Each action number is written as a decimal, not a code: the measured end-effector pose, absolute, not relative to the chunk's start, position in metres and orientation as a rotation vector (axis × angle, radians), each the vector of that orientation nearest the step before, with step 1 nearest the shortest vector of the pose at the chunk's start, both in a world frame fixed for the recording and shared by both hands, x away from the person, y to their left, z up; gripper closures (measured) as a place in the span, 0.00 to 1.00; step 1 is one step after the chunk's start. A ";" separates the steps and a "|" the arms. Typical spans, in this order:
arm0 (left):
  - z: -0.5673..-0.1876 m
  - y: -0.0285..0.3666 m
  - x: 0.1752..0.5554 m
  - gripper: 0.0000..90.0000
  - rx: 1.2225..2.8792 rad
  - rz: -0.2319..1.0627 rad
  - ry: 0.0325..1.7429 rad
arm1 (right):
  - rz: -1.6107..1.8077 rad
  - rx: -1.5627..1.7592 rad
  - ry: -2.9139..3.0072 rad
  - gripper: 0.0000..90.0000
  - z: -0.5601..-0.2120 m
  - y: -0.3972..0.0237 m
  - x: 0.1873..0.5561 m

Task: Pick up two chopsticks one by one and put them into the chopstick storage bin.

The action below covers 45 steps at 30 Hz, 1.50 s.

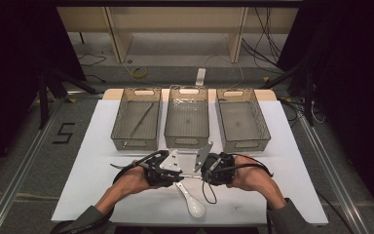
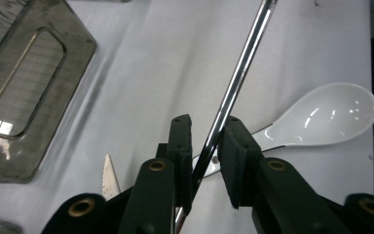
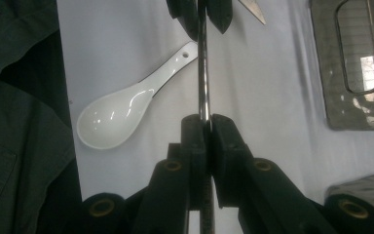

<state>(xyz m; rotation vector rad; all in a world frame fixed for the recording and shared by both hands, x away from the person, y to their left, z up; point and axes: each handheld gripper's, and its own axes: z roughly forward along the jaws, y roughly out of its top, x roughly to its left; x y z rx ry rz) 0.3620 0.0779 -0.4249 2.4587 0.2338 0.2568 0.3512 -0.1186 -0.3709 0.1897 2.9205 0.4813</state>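
White sheeting (image 1: 97, 161) covered the table, and beyond it stood a pale wooden shelf unit (image 1: 175, 29) over a floor strewn with cables. Three grey see-through plastic baskets sat in a row at the far side of the sheet: the left basket (image 1: 121, 127) held a thin metal rod, the middle basket (image 1: 169, 127) and the right basket (image 1: 262, 127) lay bare.

You held both tools just in front of the middle basket, tips facing each other. Between them ran a slim, shiny metal rod (image 2: 238, 78), raised off the sheet. Your right gripper (image 3: 204, 123) had its jaws pressed together on one end of that rod; in the right gripper view the black pads clamped the bar with no gap left. Your left gripper (image 2: 207, 127) took the other end: its jaws stood close either side of the rod, one pad touching it, the other with a sliver of space, so I cannot tell that the grip was firm.

A white ceramic soup spoon (image 1: 191, 200) lay flat on the sheet, nearer to you than the middle basket and just below the rod, bowl up. It touched neither tool.
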 end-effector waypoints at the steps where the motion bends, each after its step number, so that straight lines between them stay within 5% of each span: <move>1: -0.425 0.078 0.361 0.86 2.470 0.247 0.218 | 0.479 0.167 2.922 0.95 -0.371 -0.119 0.352; 7: -0.423 0.074 0.354 0.94 2.499 0.202 0.174 | 0.547 0.252 2.899 0.87 -0.371 -0.125 0.358; 15: -0.421 0.084 0.362 0.95 2.510 0.254 0.292 | 0.791 0.508 2.775 0.52 -0.356 -0.136 0.369; 45: -0.398 0.142 0.395 0.95 2.296 0.355 0.812 | 1.099 0.721 2.573 0.34 -0.383 -0.125 0.367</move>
